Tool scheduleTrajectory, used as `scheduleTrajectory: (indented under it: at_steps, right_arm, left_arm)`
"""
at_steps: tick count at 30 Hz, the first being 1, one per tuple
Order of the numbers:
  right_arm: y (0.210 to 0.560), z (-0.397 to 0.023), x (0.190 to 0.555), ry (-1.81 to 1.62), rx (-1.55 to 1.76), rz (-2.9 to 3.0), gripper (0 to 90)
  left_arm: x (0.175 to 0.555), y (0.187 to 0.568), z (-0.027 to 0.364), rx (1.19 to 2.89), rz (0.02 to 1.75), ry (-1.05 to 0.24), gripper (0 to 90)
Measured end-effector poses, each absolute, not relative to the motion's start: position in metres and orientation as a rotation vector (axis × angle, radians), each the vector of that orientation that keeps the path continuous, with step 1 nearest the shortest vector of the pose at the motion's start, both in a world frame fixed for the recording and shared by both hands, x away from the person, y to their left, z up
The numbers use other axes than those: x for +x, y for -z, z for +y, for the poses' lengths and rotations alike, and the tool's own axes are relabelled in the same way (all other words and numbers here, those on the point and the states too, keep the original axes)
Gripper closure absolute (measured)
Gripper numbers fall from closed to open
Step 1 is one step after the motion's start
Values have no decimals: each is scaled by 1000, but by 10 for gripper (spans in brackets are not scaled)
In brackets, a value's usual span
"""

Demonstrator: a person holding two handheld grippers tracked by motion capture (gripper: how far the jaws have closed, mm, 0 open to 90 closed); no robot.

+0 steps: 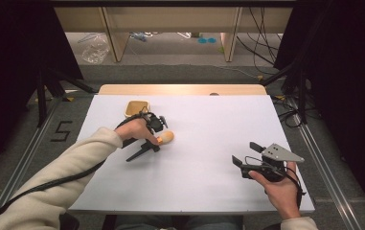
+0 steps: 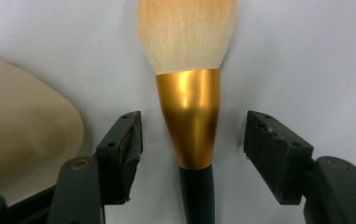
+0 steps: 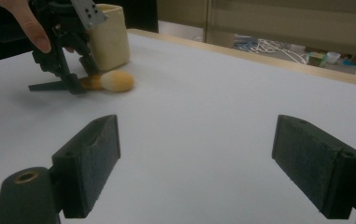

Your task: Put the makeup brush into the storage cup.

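Note:
A makeup brush (image 1: 165,138) with a pale orange head, a gold ferrule (image 2: 188,116) and a black handle lies flat on the white table sheet (image 1: 209,124). My left gripper (image 1: 156,142) is open and lowered over it; in the left gripper view one jaw stands on each side of the ferrule with a gap on both sides. In the right gripper view, the left gripper (image 3: 75,74) stands over the brush (image 3: 115,81). My right gripper (image 1: 245,153) is open and holds nothing, well to the right near the front edge.
A cream square cup (image 1: 137,108) stands just behind the left hand, and its rounded wall (image 2: 21,130) sits close beside the left jaw. A wooden strip (image 1: 180,89) borders the table's far edge. Cables and a shelf lie on the floor beyond.

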State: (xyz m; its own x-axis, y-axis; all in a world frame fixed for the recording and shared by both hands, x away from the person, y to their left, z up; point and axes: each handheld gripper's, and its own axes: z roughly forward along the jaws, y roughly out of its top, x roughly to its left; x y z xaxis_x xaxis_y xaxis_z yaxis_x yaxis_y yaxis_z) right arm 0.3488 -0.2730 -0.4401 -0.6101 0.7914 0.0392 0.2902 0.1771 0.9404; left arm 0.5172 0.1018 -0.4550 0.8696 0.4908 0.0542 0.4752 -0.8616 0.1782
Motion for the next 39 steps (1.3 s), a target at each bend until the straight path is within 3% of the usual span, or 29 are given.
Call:
scheduleTrajectory:
  at_steps: [16, 29, 39]
  right_arm:
    - [438, -275, 347, -1385, 1022, 2018, 163]
    - [439, -274, 348, -1395, 1019, 2010, 163]
    - [439, -275, 347, -1382, 1022, 2019, 163]
  left_arm:
    - [520, 458, 96, 2889, 763, -121, 460]
    - [518, 456, 93, 2911, 764, -64, 645]
    - [518, 455, 93, 2935, 791, -47, 659]
